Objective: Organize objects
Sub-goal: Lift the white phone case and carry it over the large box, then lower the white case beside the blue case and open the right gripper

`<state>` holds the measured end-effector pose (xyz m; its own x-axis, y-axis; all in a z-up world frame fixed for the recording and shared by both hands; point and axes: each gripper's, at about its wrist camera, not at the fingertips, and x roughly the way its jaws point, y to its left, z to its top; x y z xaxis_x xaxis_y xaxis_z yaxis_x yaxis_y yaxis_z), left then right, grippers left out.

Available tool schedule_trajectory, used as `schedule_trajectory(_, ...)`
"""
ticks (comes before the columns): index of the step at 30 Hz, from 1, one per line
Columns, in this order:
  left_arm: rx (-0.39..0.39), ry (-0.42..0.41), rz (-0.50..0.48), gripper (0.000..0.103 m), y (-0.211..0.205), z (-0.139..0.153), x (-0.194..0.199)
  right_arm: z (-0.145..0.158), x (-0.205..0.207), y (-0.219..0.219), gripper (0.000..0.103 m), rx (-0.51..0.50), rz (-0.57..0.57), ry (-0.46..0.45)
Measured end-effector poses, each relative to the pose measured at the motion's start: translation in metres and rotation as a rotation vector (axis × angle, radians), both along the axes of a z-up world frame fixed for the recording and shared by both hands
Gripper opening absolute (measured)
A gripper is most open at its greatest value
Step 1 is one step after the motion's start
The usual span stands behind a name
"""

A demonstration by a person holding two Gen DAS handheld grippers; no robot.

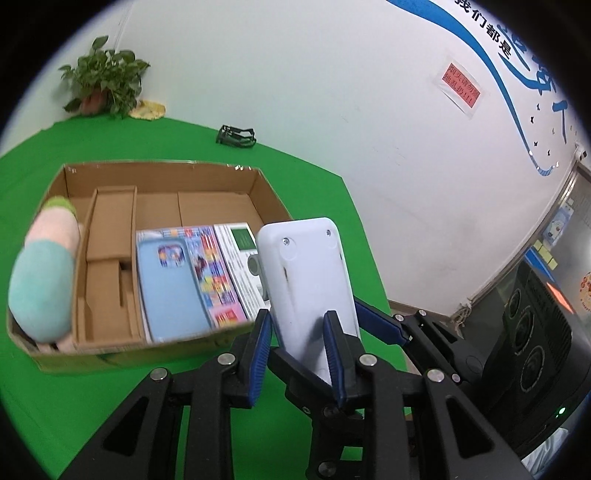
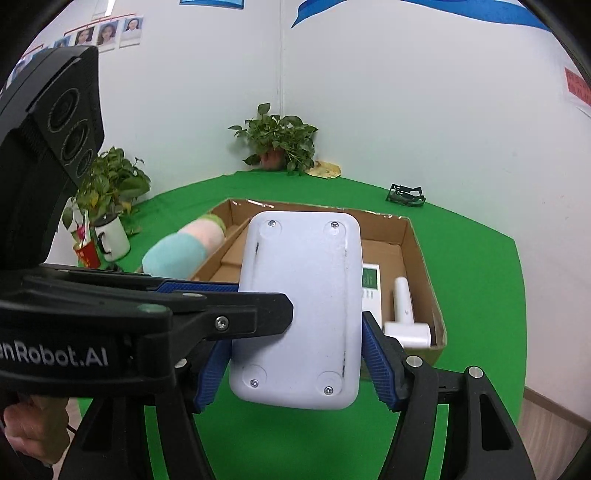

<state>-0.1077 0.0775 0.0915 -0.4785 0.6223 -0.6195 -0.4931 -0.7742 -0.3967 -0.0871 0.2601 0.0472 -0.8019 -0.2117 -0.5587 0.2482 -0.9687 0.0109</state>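
The cardboard box [image 1: 258, 184] sits open-topped on the green table [image 1: 166, 140]. Its contents, as seen from the left wrist view: a plush toy [image 1: 44, 273] in teal, pink and green bands leaning out over the left wall; folded cardboard dividers [image 1: 110, 229] just right of it; a light-blue phone case [image 1: 170, 288] lying flat on a colourful printed sheet [image 1: 218, 280]; and a white boxed item with a green panel [image 1: 240, 243] against the right side.

The white device [image 2: 299, 310] is held in the air in front of the box, near side, back face toward both cameras, four screws visible at its corners. Its long axis runs roughly upright in both views, top end tilted away toward the box.

The left gripper [image 1: 295, 347] has its blue pads on either side of the device's lower end; the right pad lies against the casing, while contact at the left pad cannot be confirmed. The right gripper [image 2: 295, 358] brackets the device's lower half with both pads touching its edges, clamped on it.

Only the right wrist view shows a white handled tool [image 2: 404, 314] in the box's near right corner, a second potted plant [image 2: 107, 184], a white mug [image 2: 112, 236] and wall portraits [image 2: 107, 33]. Both views show the corner plant [image 1: 105, 77] and a black frame object [image 1: 236, 136] on the table.
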Motion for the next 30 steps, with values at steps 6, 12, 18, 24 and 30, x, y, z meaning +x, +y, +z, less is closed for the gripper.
schedule_trajectory(6, -0.001, -0.088, 0.011, 0.025, -0.005, -0.002, -0.035, 0.007, -0.049, 0.004, 0.064, -0.066, 0.015, -0.082)
schedule_trajectory(12, -0.057, -0.189, -0.002, 0.025, 0.007, -0.013, -0.089, -0.003, -0.115, 0.011, 0.064, -0.081, -0.005, -0.189)
schedule_trajectory(18, -0.048, -0.332, -0.020, 0.025, 0.011, -0.041, -0.134, -0.026, -0.167, 0.023, 0.064, -0.099, -0.028, -0.302)
schedule_trajectory(24, -0.068, -0.422, -0.014, 0.025, 0.017, -0.076, -0.148, -0.060, -0.195, 0.032, 0.064, -0.108, -0.036, -0.407)
schedule_trajectory(30, -0.097, -0.530, 0.035, 0.025, 0.012, -0.110, -0.155, -0.097, -0.199, 0.024, 0.067, -0.089, -0.053, -0.513)
